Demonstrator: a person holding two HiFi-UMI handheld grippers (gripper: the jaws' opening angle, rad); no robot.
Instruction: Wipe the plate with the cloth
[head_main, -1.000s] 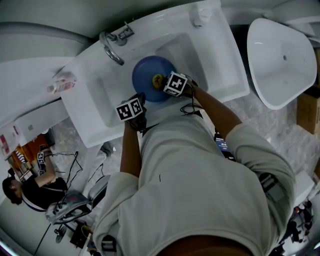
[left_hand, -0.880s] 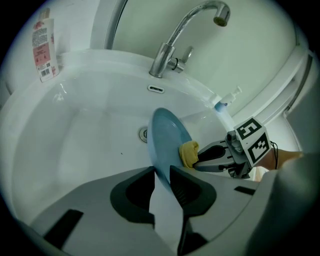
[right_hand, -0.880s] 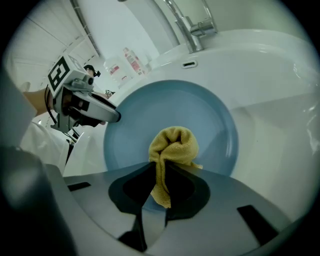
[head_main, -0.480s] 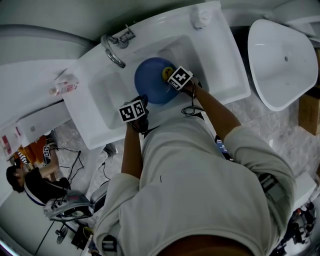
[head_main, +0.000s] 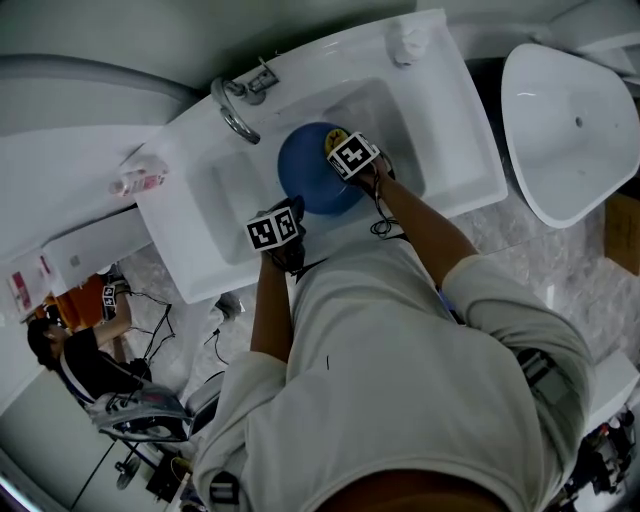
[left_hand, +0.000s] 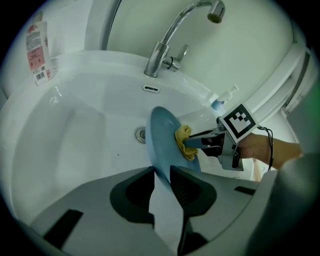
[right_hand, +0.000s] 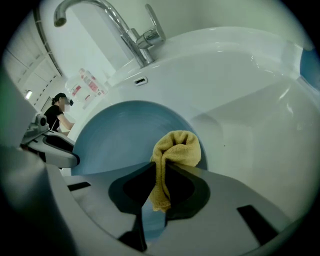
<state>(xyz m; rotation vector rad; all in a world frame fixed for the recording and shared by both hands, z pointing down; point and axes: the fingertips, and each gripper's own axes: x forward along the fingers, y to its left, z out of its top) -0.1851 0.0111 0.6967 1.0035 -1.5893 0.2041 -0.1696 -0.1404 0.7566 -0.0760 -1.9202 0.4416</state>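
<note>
Since a second ago, the cloth (right_hand: 175, 147) has been carried by the right gripper (right_hand: 159, 167) from the plate's (left_hand: 162, 142) centre toward its 1 o'clock rim. It is pinched between those jaws. The plate is clamped on edge by the left gripper (left_hand: 161, 172), inside the sink (head_main: 200, 210).

Head view looks steeply down; both close gripper views share sink (head_main: 455, 120) and plate (head_main: 308, 175).

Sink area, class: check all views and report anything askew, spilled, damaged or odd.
Nothing stands out. The blue plate stands on edge in the sink only because the left gripper clamps its rim, while the right gripper presses the yellow cloth against its face. No spill or damage shows.
</note>
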